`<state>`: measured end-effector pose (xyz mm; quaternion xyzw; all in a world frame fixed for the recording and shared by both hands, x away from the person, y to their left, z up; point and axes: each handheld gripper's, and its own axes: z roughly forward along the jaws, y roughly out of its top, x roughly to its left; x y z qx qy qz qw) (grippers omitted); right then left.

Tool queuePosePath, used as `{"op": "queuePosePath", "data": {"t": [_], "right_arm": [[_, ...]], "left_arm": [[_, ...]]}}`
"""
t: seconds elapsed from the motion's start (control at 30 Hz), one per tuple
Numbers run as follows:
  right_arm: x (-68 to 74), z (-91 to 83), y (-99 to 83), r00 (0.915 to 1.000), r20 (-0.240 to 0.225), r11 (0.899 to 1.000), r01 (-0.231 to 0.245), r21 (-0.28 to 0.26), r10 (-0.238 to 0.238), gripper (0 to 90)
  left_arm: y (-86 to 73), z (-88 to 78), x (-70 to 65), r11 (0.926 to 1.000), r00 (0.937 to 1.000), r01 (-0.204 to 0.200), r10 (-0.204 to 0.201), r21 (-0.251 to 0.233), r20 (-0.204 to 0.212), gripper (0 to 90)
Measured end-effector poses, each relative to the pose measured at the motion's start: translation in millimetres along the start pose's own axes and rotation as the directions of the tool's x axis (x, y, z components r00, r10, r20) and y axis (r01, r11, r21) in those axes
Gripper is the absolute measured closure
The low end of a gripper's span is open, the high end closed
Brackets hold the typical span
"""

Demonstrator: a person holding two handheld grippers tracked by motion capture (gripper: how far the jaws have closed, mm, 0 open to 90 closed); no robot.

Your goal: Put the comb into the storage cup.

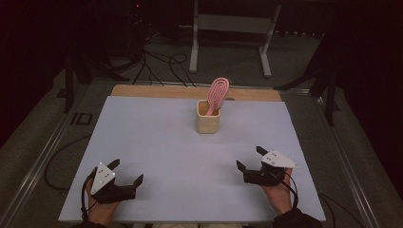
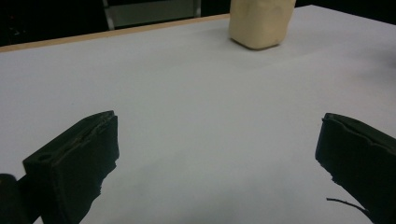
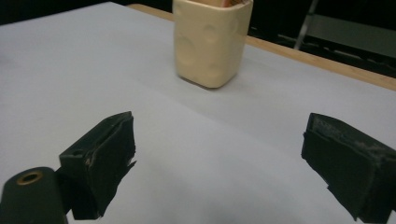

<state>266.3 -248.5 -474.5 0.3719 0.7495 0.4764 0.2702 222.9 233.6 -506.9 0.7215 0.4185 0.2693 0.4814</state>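
Distance decides the coming move: the cream cup [image 1: 208, 119] stands at upper centre of the high view, holding a pink brush [image 1: 217, 94] upright (leaning slightly right), well apart from both claws. The right claw [image 1: 252, 158] sits somewhat nearer than the left claw [image 1: 127, 172]; both rest low on the table [image 1: 157, 142], released, empty, angled inward.

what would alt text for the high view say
A cream cup holding a pink slotted spatula stands toward the far side of a white table. Near the front edge, the left tool and right tool rest open, apart.
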Motion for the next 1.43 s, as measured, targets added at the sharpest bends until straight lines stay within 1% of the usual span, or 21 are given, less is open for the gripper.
{"op": "queuePosePath", "data": {"t": [0.1,0.23,0.3,0.33,0.4,0.53,0.6,0.73,0.87,1.03,1.17,1.2,1.27,1.37,1.43], "right_arm": [[1.3,-6.4,-3.5,1.0,0.001,1.0,0.004,-0.021,-0.004,9.6],[1.3,-12.7,-5.9,1.0,-0.002,0.998,-0.009,-0.055,0.009,9.6],[0.4,-15.5,-7.2,0.9994,-0.01,0.997,-0.035,-0.07,0.034,9.5],[0.4,-15.5,-7.2,0.9994,-0.01,0.997,-0.035,-0.07,0.034,9.5],[-0.5,-18.8,-9.4,0.9985,-0.014,0.994,-0.054,-0.092,0.053,9.5],[1.0,-21.1,-12.9,0.9991,-0.01,0.993,-0.041,-0.114,0.04,9.5],[2.1,-22.3,-15.7,0.9992,-0.021,0.991,-0.036,-0.131,0.034,9.5],[4.8,-24.4,-20.5,0.9994,-0.017,0.991,-0.032,-0.131,0.03,9.5],[6.1,-26.3,-24.7,0.9999,-0.01,0.992,-0.012,-0.129,0.01,9.5],[5.2,-24.3,-27.7,0.9998,-0.008,0.992,-0.017,-0.124,0.016,9.5],[5.3,-24.2,-28.6,0.9998,-0.009,0.992,-0.019,-0.122,0.018,9.5],[5.5,-24.5,-28.9,0.9997,-0.012,0.992,-0.023,-0.124,0.021,9.5],[4.4,-25.6,-29.9,0.9998,-0.004,0.992,-0.018,-0.123,0.018,9.5],[1.8,-27.2,-31.0,0.9993,-0.005,0.991,-0.038,-0.125,0.038,9.5],[0.5,-28.1,-31.2,0.9991,-0.001,0.991,-0.042,-0.125,0.043,9.5]], "left_arm": [[0.5,-0.6,-0.6,1.0,1.0,-0.007,0.007,-0.003,-0.002,0.0],[1.0,-1.0,-1.3,0.9999,0.9999,-0.013,0.013,-0.007,-0.006,0.0],[1.0,-1.3,-1.1,0.9999,0.9999,-0.014,0.014,-0.009,-0.008,0.0],[1.0,-1.3,-1.1,0.9999,0.9999,-0.014,0.014,-0.009,-0.008,0.0],[1.2,-2.1,-0.6,0.9998,0.9998,-0.013,0.013,-0.014,-0.012,0.0],[1.6,-3.3,-0.1,0.9997,0.9999,-0.011,0.011,-0.024,-0.01,0.0],[2.0,-3.9,-0.1,0.9995,0.9999,-0.014,0.014,-0.027,-0.009,0.0],[2.6,-4.8,-0.2,0.9991,0.9998,-0.018,0.018,-0.038,-0.004,0.0],[3.2,-4.5,-0.7,0.9987,0.9998,-0.019,0.019,-0.048,0.0,0.0],[4.7,-2.1,-1.8,0.9982,0.9995,-0.032,0.033,-0.05,0.005,0.0],[4.9,-1.1,-2.5,0.9982,0.9994,-0.034,0.035,-0.049,0.004,0.0],[5.0,-0.3,-2.0,0.9982,0.9994,-0.034,0.034,-0.048,-0.002,0.0],[5.0,0.8,-1.1,0.9984,0.9996,-0.027,0.027,-0.049,-0.01,0.0],[5.1,1.5,-0.9,0.9985,0.9995,-0.026,0.025,-0.049,-0.017,0.0],[5.1,1.5,-0.8,0.9985,0.9994,-0.028,0.027,-0.048,-0.022,0.0]]}}
